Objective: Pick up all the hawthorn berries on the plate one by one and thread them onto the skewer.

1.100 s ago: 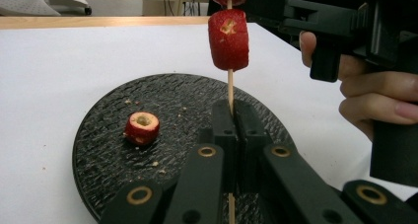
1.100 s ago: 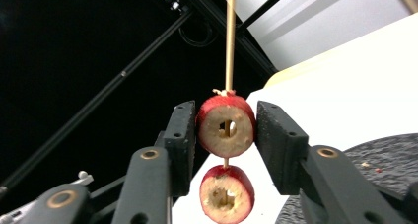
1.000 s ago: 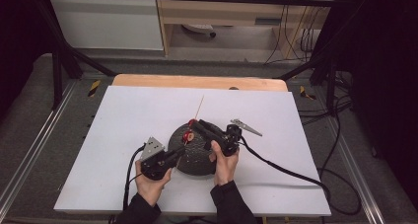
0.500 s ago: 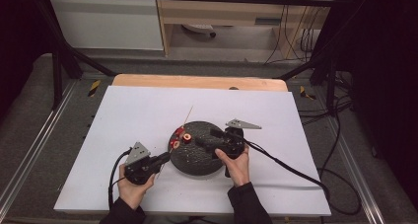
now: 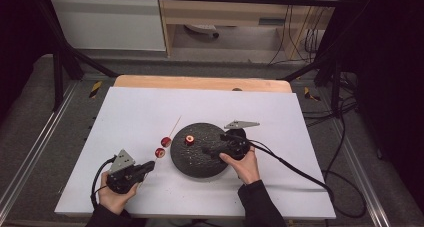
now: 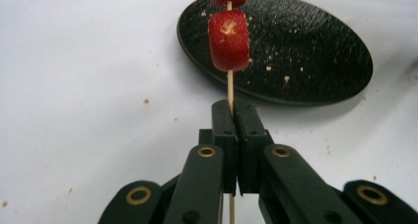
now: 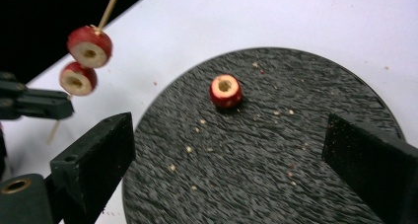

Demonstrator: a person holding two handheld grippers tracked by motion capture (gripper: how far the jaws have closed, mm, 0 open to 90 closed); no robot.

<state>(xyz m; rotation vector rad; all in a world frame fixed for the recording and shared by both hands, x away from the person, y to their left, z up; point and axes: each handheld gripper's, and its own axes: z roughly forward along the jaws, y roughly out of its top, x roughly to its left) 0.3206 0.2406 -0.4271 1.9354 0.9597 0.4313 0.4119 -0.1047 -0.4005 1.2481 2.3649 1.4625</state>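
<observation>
— Skewer hangs over the white table, left of the black plate?
— Yes. Left gripper is clamped tight on its lower end, two red fruit slices threaded above.
— Anything on the plate?
— One red slice, near the far rim.
— And the right gripper?
— Over the plate, jaws just opened wide, nothing between them; bare table lies all round

Left hand-held gripper clamped, right hand-held gripper agape
</observation>
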